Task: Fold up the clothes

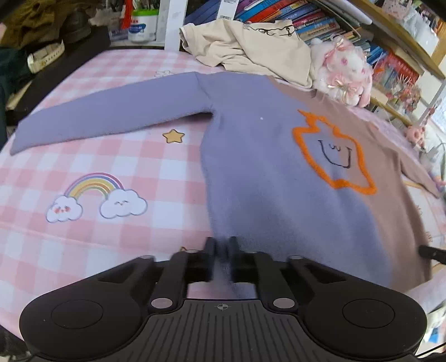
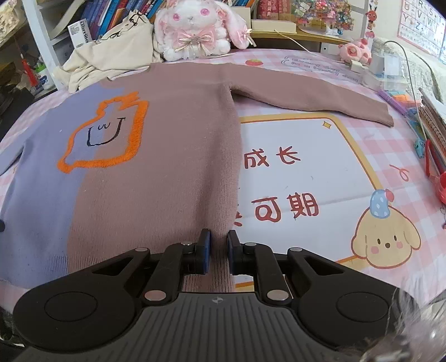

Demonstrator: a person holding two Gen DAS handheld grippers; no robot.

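A two-tone sweater (image 1: 251,156), purple on one half and mauve-brown (image 2: 172,144) on the other, lies flat on the pink checked table cover with both sleeves spread out. An orange outlined figure with a drawn face (image 1: 331,156) is on its chest. My left gripper (image 1: 222,250) is shut on the purple half's bottom hem. My right gripper (image 2: 218,245) is shut on the brown half's bottom hem near its side seam. The purple sleeve (image 1: 106,111) reaches left; the brown sleeve (image 2: 312,94) reaches right.
A cream garment (image 1: 251,44) is heaped behind the sweater's collar. A pink plush rabbit (image 2: 195,27) sits beside it. Bookshelves (image 1: 320,19) stand behind. Pens, a red object (image 2: 434,167) and books lie at the right table edge.
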